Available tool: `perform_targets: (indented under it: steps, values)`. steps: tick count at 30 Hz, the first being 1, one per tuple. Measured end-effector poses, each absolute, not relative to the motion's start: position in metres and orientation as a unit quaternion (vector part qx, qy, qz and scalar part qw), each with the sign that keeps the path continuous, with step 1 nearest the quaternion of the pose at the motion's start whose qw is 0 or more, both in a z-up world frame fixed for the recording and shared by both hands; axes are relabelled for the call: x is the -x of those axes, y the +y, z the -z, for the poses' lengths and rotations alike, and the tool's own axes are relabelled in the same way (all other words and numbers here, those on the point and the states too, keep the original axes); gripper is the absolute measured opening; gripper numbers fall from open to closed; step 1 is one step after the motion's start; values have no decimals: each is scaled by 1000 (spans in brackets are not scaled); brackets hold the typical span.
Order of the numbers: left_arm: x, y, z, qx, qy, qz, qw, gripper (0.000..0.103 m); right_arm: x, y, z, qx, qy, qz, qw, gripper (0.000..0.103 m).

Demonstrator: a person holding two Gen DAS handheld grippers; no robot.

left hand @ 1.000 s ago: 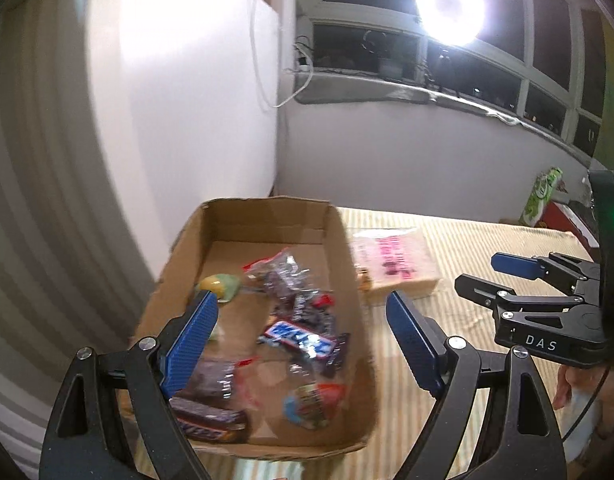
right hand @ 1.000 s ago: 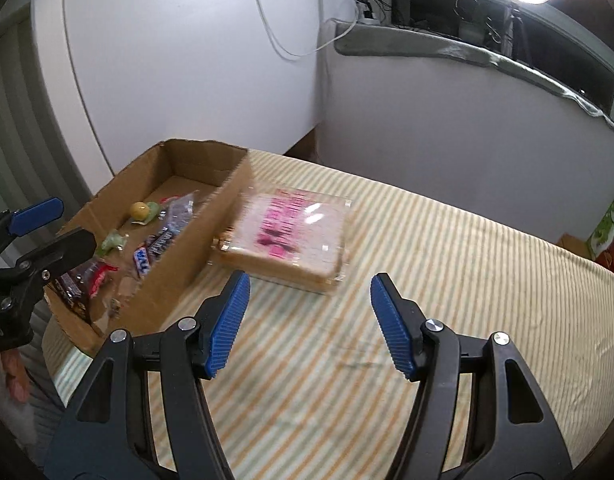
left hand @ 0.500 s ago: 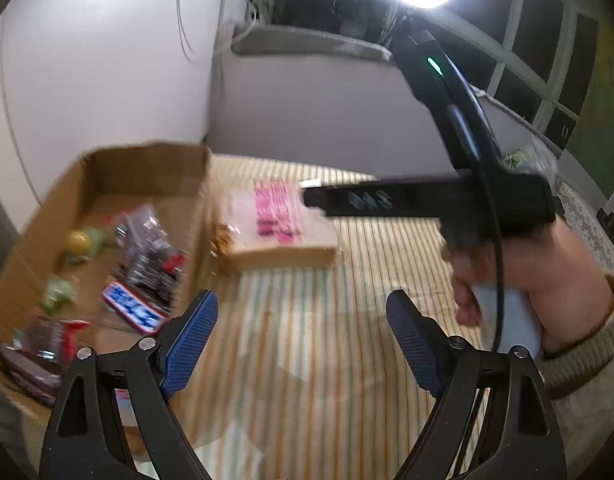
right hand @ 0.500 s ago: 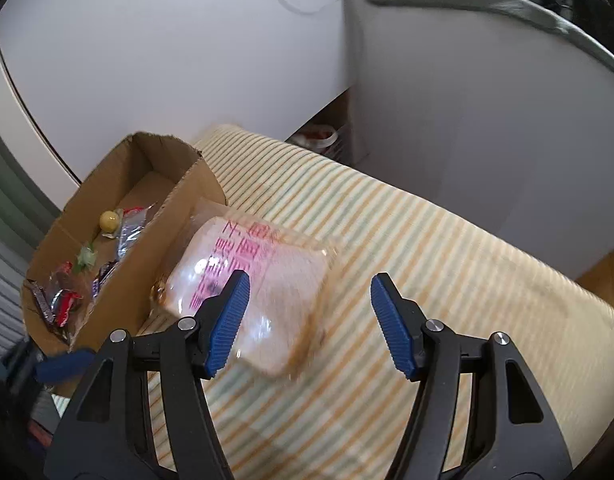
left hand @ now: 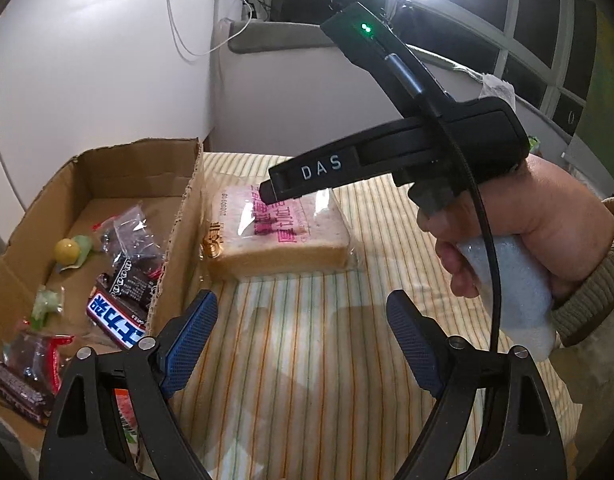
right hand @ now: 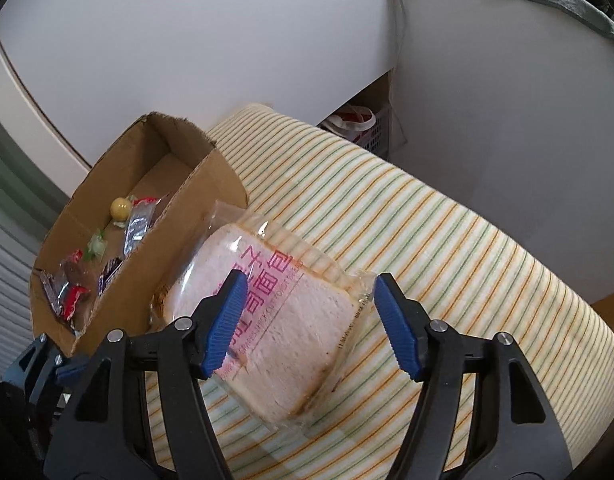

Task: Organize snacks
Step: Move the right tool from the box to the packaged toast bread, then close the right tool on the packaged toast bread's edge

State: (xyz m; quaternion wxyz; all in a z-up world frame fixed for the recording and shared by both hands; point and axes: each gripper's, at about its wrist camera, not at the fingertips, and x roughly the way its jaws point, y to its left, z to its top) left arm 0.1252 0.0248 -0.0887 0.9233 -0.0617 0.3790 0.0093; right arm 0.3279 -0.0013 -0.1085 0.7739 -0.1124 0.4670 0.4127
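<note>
Striped tablecloth (right hand: pixel 447 240): bagged bread (right hand: pixel 283 320) lies touching the cardboard box (right hand: pixel 211 200) wall, its pink print unreadable. Right gripper (right hand: pixel 307 316), "DAS" on its side, gapes wide above the bread, empty. Left gripper (left hand: pixel 303 340) wide open, empty; box wrappers partly cut off.

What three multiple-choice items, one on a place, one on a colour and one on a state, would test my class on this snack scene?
1. Where does the bagged bread lie?
A. inside the cardboard box
B. on the striped cloth beside the cardboard box
C. on the windowsill

2. What colour is the print on the bread bag?
A. pink
B. green
C. black

3. How does the right tool stand?
A. shut on the bread
B. shut and empty
C. open above the bread

Key: 1 B, the bread rests on the striped cloth against the outer wall of the cardboard box. 2 A, the lettering is pink. 3 C, both blue pads stand apart over the bag.
</note>
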Motion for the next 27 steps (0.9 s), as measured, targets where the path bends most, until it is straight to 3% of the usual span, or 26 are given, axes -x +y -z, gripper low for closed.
perform_targets:
  steps: [7,14,21,27]
  values:
    - [-121,29,88,64,378,0,924,86,-294,-17,113,120,482,-423,758,69]
    - [-110,24,89,66,380,2,923,86,-309,-14,89,143,433,-385,802,69]
    - [-105,8,88,74,384,8,920,89,-356,15,106,108,486,-423,757,69]
    - [-105,5,89,61,385,5,921,89,-329,-5,108,102,496,-442,740,69]
